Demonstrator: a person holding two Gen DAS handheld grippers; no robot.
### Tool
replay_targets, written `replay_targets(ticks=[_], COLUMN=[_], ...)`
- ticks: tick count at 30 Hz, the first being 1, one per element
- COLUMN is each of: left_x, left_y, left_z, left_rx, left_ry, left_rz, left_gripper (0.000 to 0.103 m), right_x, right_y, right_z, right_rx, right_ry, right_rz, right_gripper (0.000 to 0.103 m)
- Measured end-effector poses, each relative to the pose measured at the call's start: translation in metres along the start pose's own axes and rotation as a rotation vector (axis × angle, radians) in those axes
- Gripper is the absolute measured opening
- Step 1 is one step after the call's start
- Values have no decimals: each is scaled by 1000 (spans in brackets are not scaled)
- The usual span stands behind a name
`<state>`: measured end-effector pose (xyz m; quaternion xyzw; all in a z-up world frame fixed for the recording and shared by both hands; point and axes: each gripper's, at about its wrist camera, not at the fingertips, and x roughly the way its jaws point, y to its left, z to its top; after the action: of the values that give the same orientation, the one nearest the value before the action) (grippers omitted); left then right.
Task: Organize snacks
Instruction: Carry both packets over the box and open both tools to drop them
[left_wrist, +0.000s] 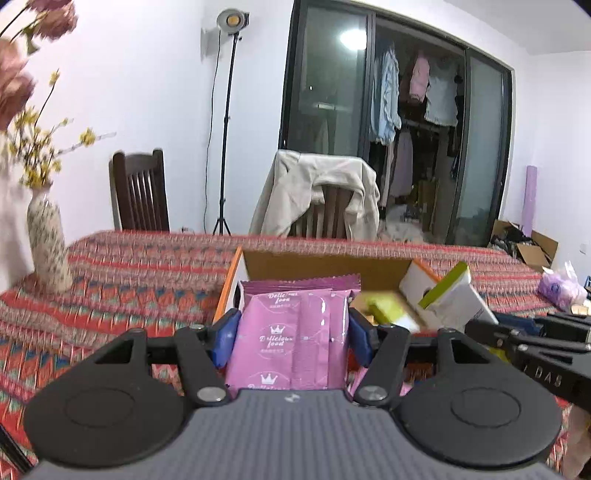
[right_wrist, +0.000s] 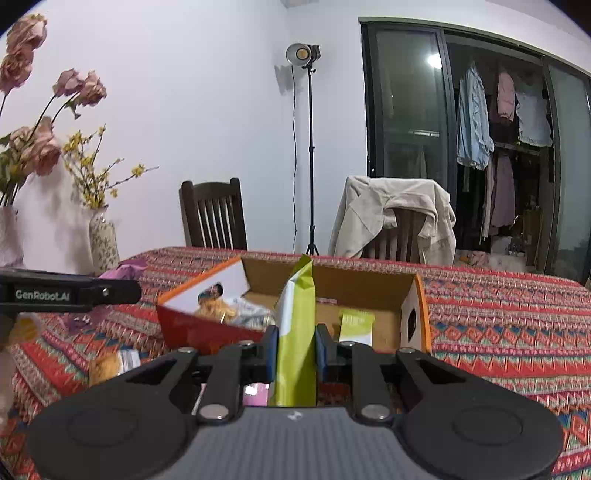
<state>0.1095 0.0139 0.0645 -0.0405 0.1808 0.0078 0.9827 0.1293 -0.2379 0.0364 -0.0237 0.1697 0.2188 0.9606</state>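
Left tool (left_wrist: 293, 334): pointing slightly downward over the desk (left_wrist: 129, 280), blue pads (left_wrist: 226, 338) clamped on the two sides of a pink packet (left_wrist: 291, 332). Packet held flat-face up toward the camera, long axis running away along the fingers, far crimped edge over the box (left_wrist: 325, 264); near end hidden under the tool body.

Right tool (right_wrist: 295, 354): also tilted slightly downward, jaws pressed together on a green packet (right_wrist: 296, 332). Packet stands edge-on between the pads, long axis running upward and away, top corner rising above the box's far wall; lower end cut off by the tool body. In the left view this packet (left_wrist: 452, 299) shows its white and green face, tilted, beside the right tool's black fingers (left_wrist: 524, 339) at the frame's right edge.

Box: open cardboard carton with orange-edged flaps, on the patterned desk, just ahead of both tools. Inside: a second green packet (right_wrist: 356, 325) and yellowish snacks (right_wrist: 216, 312), blurred, hard to identify.

Loose snacks (right_wrist: 107, 363) lie on the desk left of the box, partly hidden by the right tool
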Motion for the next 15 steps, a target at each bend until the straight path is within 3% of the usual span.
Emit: replay_targets(ticks=[15], left_x=[62], left_y=[-39], left_z=[67], left_rx=[-19], left_ry=[-114], left_rz=[61], left_gripper=[62], right_x=[59], right_y=[-26], right_z=[66], right_rx=[45], right_ry=[-38], right_rz=[-19], right_gripper=[20])
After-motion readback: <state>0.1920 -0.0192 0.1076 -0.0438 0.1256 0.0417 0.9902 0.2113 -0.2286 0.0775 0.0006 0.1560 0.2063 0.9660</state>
